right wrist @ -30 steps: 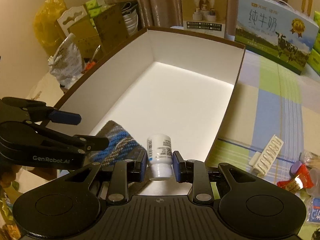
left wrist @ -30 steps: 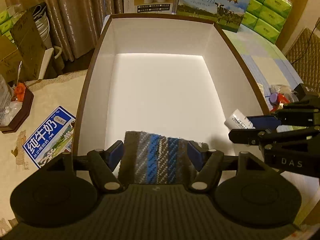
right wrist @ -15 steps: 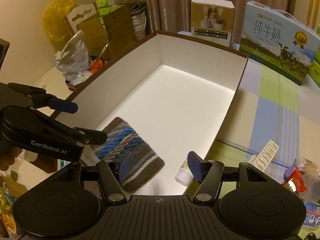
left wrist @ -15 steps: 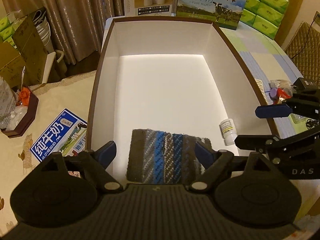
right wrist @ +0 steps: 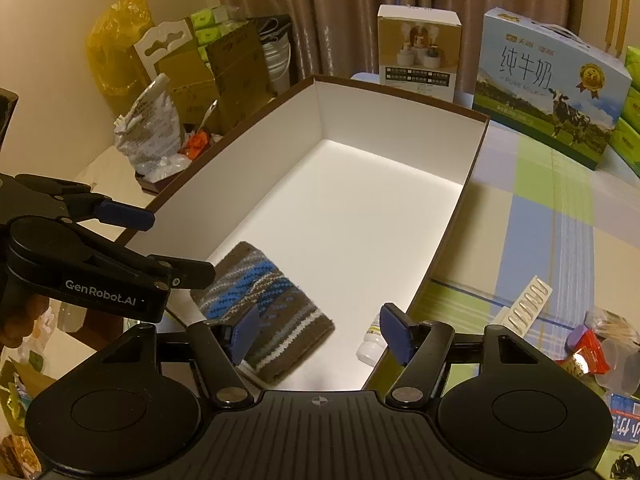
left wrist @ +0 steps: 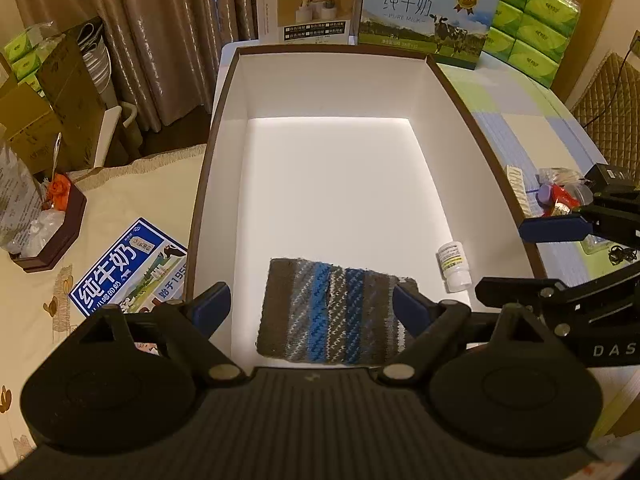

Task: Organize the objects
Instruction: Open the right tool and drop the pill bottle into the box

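Note:
A big white box with a brown rim (left wrist: pixel 472 120) (right wrist: pixel 476 184) stands in front of both grippers. On its floor near the front lie a striped knitted cloth (left wrist: pixel 336 312) (right wrist: pixel 260 292) and a small white pill bottle (left wrist: pixel 454 266) (right wrist: pixel 370 346) on its side by the right wall. My left gripper (left wrist: pixel 312 306) is open and empty above the cloth. My right gripper (right wrist: pixel 320 330) is open and empty above the box's near end, with the bottle just beyond its right finger.
To the right of the box on the checked cloth lie a blister strip (right wrist: pixel 526 306) and a heap of small packets (right wrist: pixel 592 348) (left wrist: pixel 560 196). A blue milk carton (left wrist: pixel 128 268) lies flat to the left. Milk case (left wrist: pixel 428 12), boxes and tissue packs stand behind.
My right gripper opened and let the pill bottle drop into the box, then drew back. My left gripper opened wider and pulled back from the cloth.

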Available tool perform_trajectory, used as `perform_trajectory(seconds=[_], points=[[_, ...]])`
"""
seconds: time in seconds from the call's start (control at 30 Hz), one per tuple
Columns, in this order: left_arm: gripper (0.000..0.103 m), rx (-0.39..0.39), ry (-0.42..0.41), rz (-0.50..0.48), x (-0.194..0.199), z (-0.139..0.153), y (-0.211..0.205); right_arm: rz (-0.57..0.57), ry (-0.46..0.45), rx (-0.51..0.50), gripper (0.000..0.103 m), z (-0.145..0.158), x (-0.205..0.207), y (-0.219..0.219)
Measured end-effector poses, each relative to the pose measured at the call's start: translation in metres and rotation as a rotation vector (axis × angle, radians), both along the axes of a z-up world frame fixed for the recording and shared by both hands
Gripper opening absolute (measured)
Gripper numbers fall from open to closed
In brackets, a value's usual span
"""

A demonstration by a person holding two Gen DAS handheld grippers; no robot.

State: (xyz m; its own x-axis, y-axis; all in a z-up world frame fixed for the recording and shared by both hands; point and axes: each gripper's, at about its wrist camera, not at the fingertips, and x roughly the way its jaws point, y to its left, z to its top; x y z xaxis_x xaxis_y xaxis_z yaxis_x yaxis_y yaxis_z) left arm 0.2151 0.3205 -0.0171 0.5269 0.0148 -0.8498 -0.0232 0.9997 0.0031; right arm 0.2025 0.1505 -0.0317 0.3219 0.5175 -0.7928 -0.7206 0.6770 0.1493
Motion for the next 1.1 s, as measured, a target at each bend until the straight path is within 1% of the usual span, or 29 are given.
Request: perform_trajectory(seconds=[0.33, 0.63, 0.87, 1.1], points=[[0.087, 0.018, -0.02, 0.002, -0.006, 0.008, -0.016, 0.005, -0.012, 0.033, 0.066, 0.009, -0.008, -0.015], [0.088, 0.04, -0.044, 0.037, -0.023, 0.022, -0.043, 0.022, -0.018, 0.082, 0.067, 0.022, -0.016, -0.048], [0.089, 0.032, -0.077, 0.046, -0.036, 0.034, -0.08, 0.014, -0.009, 0.115, 0.068, 0.029, -0.02, -0.09], [0.089, 0.004, -0.085, 0.033, -0.044, 0.035, -0.127, -0.017, 0.007, 0.131, 0.068, 0.032, -0.02, -0.137]])
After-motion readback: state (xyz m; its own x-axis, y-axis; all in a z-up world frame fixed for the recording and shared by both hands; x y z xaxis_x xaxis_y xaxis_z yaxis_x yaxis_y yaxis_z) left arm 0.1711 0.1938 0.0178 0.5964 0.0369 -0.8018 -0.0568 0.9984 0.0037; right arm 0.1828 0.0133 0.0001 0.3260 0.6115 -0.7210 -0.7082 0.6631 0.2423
